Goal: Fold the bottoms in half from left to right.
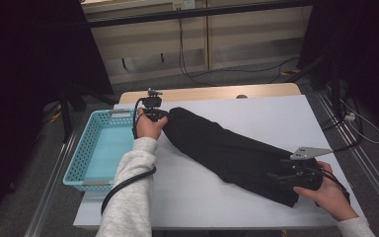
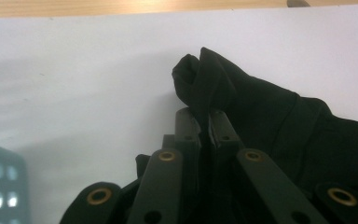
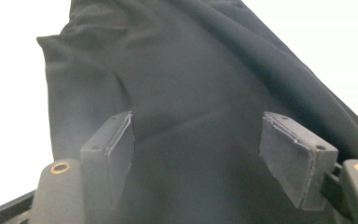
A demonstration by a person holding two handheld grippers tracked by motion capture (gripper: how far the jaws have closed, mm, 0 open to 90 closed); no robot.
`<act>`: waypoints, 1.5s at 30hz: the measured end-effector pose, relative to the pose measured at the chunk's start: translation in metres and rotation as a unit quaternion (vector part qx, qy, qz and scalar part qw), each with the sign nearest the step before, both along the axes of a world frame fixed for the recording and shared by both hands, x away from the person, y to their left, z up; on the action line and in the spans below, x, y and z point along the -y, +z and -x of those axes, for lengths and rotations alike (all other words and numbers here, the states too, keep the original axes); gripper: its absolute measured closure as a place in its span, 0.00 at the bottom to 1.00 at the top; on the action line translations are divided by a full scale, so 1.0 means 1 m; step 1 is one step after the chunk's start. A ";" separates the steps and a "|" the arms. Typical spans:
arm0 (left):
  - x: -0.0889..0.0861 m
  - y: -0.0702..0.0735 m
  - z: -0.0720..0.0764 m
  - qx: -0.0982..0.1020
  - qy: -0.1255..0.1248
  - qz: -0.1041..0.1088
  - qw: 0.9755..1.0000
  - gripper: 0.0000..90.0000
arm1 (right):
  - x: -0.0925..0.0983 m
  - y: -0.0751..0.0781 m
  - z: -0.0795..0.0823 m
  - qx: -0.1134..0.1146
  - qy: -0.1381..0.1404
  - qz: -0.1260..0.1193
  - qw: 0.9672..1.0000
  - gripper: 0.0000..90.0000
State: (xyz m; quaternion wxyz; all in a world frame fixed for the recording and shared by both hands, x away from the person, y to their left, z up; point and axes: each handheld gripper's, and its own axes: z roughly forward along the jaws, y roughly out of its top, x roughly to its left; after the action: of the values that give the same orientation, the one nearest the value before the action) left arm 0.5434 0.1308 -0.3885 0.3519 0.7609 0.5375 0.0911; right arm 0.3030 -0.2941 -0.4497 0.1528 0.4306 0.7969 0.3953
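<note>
Surface: white table top with a wooden edge at the far side; dark room beyond, cables on the floor.
Garment: black cloth, a long folded piece lying diagonally across the table, from near the far left to the near right corner.
Basket: turquoise plastic basket just beside the table's left edge, nothing visible inside it.
Left gripper: jaws pinched together on a bunched corner of the cloth's far end; in the left gripper view a knot of fabric pokes up past the tips.
Right gripper: jaws stand wide apart over the cloth's near end, pads not pressing; fabric lies between and beneath them.
Step in hand: by my reading, taking hold of both ends of the cloth so it can be folded or lifted; the left end is secured, the right is not.
Next move: the right jaws likely need to drop onto the hem and close on enough layers, so both ends rise together without the cloth sagging.
Hard to tell: what kind of garment it is, how many layers the left jaws caught, and where the near hem lies under the right hand.
</note>
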 end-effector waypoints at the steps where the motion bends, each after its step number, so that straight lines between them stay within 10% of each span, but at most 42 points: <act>1: -0.002 0.002 -0.001 -0.001 -0.002 -0.004 1.000 0.94 | 0.000 0.000 0.000 0.001 0.002 0.001 1.000 0.30; 8: -0.004 0.010 -0.001 0.013 -0.004 -0.043 0.999 0.94 | 0.001 0.000 0.001 0.000 0.005 -0.001 1.000 0.29; 17: -0.009 0.019 -0.004 0.015 0.006 -0.030 0.999 0.94 | 0.003 0.003 0.003 0.007 0.000 -0.007 1.000 0.26; 45: 0.032 -0.001 0.033 0.009 -0.098 0.020 0.995 0.94 | -0.008 0.002 0.002 0.008 0.014 -0.001 1.000 0.25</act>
State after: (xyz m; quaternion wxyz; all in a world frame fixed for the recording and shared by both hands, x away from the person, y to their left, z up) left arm 0.5102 0.0987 -0.3897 0.3794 0.8015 0.4592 0.0523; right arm 0.3013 -0.2863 -0.4477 0.1531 0.4169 0.8012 0.4011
